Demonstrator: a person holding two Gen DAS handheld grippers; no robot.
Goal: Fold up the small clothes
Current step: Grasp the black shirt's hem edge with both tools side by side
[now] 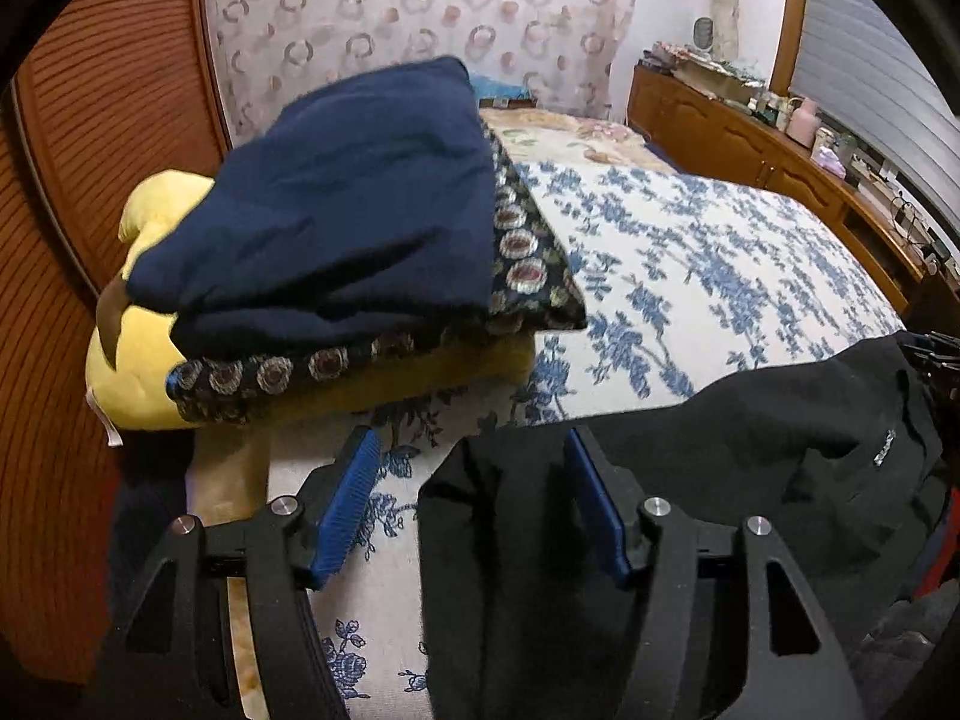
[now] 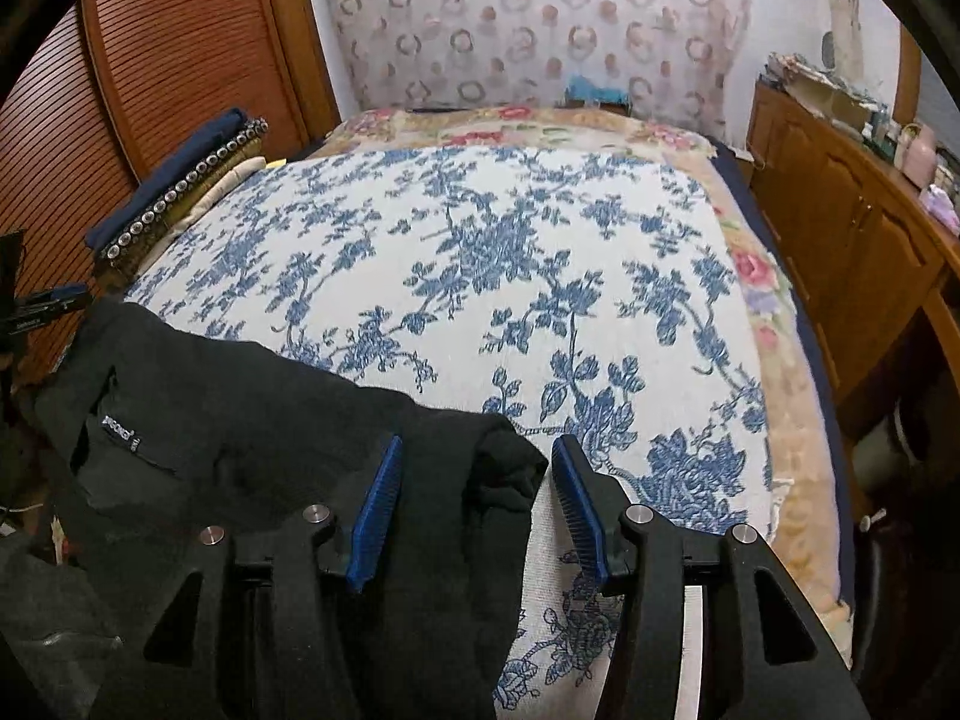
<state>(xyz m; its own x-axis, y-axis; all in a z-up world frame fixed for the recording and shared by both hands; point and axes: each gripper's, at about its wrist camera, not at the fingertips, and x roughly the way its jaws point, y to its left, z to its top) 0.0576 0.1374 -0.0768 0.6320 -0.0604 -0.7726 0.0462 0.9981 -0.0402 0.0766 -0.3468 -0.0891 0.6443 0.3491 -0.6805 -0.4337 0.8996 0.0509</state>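
A black garment (image 1: 750, 456) with a small white logo lies along the near edge of the bed; it also shows in the right wrist view (image 2: 240, 438). My left gripper (image 1: 474, 450) is open, its blue pads (image 1: 354, 498) standing around the garment's left corner. My right gripper (image 2: 477, 456) is open around the garment's right corner, one pad (image 2: 378, 510) over the cloth, the other over the bedspread.
The bed has a blue-flowered white cover (image 2: 510, 276). A stack of folded clothes, navy on top (image 1: 348, 198), sits on a yellow cushion (image 1: 132, 372) at the left. A wooden sideboard (image 2: 840, 210) with clutter runs along the right. A louvred wooden door (image 2: 150, 60) stands at left.
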